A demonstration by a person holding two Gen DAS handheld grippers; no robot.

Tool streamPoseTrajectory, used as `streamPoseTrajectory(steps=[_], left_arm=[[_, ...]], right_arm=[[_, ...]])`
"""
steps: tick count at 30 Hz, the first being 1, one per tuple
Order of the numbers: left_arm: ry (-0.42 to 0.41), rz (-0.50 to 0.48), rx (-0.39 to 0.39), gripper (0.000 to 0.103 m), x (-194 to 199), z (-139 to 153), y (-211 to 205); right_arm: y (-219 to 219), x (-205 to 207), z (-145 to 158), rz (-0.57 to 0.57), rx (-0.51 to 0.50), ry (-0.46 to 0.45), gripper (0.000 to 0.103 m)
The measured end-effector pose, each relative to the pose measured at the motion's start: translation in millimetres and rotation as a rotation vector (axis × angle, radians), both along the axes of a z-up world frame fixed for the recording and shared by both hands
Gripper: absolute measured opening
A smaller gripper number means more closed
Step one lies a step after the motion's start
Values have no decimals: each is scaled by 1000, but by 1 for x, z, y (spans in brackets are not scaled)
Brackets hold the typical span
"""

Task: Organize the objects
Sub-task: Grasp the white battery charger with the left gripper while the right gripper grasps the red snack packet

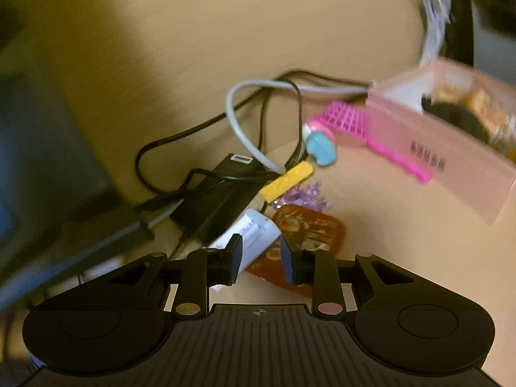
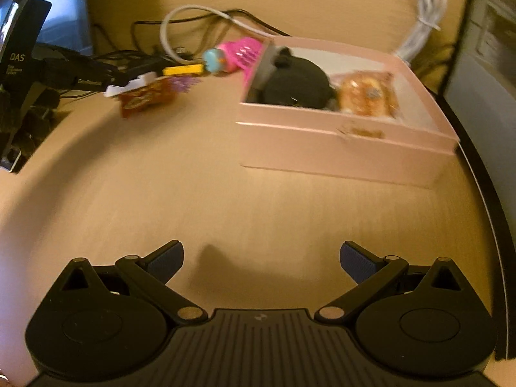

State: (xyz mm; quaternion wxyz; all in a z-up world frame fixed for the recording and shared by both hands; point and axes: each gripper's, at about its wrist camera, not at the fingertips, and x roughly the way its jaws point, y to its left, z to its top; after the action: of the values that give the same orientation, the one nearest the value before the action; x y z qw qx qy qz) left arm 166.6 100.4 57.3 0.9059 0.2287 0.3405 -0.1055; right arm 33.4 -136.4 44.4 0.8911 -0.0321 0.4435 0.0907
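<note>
Table (image 2: 193,193), pale wood, bears my pink box (image 2: 342,148), which holds a black rounded item (image 2: 296,84) and a wrapped pastry (image 2: 367,93). Loose pile left of the box: pink comb (image 1: 348,119), orange packet (image 1: 309,229), white block (image 1: 254,232), yellow brick (image 1: 288,180). I judge pickup underway: left gripper (image 1: 261,258), narrowly parted, empty, must descend onto the block or packet. Right gripper (image 2: 261,261) spread wide, idle.

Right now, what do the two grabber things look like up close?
Both look alike. The left gripper and right gripper are matte black plastic, with two round discs on a ribbed base, small silvery pivot pins, jointed black links, and dark blue textured pads on the fingertips. No cables or sleeves show.
</note>
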Motion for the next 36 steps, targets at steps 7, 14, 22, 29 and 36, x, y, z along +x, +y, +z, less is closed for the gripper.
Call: streamPoseTrajectory(steps=[7,14,22,29,36], left_arm=[[63,-59,97,34,31,-16,-1],[132,-14,41,11,28,-15,6],[233,105,-160,9,-25,-8,31],[314,210,-294,9,-107,-7,38],[313,316,-407,10,-145,-10,52]], right_arm=[[-19,-2,-8,-62,7,27,103],[-16,-1,-5,-50,-4,14,103],[0,0,4,9,5,-13,103],[41,17,13,144,9,-50,103],[111,82,28,264,93,-61,103]])
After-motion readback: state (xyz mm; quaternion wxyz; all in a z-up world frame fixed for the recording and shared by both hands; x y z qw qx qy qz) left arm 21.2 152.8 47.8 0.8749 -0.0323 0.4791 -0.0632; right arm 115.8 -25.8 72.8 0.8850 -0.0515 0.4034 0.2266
